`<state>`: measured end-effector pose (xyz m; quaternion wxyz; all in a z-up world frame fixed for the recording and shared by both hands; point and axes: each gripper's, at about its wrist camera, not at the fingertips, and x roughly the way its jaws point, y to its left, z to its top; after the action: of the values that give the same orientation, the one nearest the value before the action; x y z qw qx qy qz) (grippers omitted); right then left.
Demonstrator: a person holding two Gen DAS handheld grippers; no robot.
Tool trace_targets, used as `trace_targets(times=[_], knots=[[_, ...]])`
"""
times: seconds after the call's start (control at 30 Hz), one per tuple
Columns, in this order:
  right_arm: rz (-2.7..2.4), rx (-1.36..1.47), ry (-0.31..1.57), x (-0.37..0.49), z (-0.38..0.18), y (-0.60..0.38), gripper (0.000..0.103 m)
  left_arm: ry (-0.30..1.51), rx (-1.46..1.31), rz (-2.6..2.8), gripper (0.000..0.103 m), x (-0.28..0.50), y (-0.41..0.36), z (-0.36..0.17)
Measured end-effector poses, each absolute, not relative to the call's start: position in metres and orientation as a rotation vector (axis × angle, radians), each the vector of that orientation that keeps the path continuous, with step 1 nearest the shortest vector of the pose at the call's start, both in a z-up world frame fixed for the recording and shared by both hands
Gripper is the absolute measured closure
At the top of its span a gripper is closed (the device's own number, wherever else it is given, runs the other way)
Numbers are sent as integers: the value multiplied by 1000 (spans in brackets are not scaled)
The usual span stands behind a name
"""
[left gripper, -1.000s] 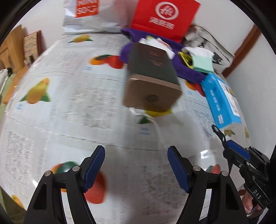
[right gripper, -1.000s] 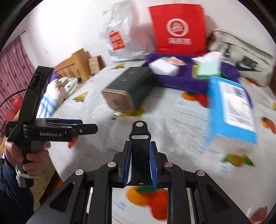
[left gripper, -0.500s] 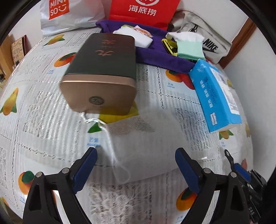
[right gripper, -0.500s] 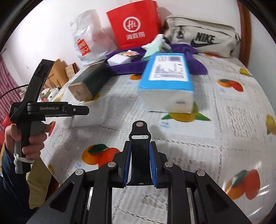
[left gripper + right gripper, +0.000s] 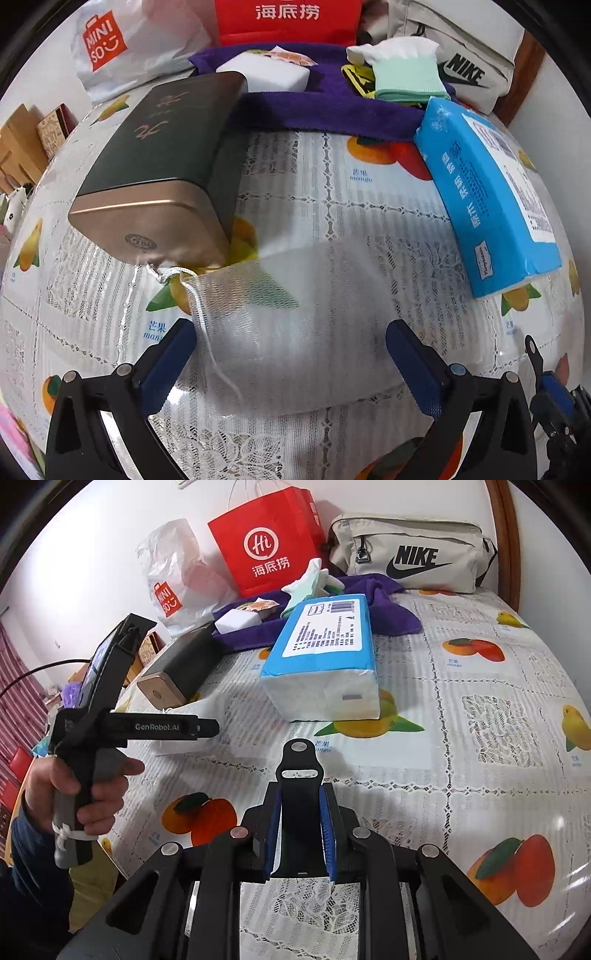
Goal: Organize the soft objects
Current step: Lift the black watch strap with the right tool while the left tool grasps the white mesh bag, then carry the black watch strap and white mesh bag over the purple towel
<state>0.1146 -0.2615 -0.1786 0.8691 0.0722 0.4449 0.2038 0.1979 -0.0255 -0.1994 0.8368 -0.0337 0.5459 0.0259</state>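
A white mesh drawstring bag (image 5: 295, 295) lies flat on the fruit-print tablecloth (image 5: 332, 192). My left gripper (image 5: 290, 328) hangs over it, pointing steeply down. Its jaws are still opening and stand wide on either side of the bag without pressing it. In the right wrist view, a hand holds the left gripper (image 5: 199, 728) side-on. My right gripper (image 5: 300, 794) is shut on a black strap-like piece with a slot (image 5: 300, 760), low over the table's near edge. Behind lie a blue tissue pack (image 5: 491, 206), a purple towel (image 5: 332, 107), a white foam block (image 5: 266, 75) and mint-green socks (image 5: 406, 79).
A dark green tin with a gold end (image 5: 159, 158) lies just beyond the bag, touching its drawstring corner. A red paper bag (image 5: 269, 542), a white plastic shopping bag (image 5: 177, 579) and a beige Nike pouch (image 5: 410, 554) stand along the back wall.
The left gripper has come forward over the mesh bag and its jaws have spread wider. The right gripper's view has swung towards the tissue pack, its grip unchanged.
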Motion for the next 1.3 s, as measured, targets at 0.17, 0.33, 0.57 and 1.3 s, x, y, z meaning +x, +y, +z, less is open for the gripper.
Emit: trace_targets(times=[0.17, 0.33, 0.57, 1.3], knots=[[425, 153, 934, 114, -181, -259, 82, 1100, -15, 44, 18, 181, -26, -195], [420, 152, 930, 116, -181, -256, 82, 1069, -10, 41, 51, 174, -18, -191], [418, 126, 923, 115, -176, -248, 82, 1060, -56, -45, 93, 170, -10, -188], [391, 95, 848, 113, -135, -241, 82, 942, -178, -79, 95, 125, 41, -130]])
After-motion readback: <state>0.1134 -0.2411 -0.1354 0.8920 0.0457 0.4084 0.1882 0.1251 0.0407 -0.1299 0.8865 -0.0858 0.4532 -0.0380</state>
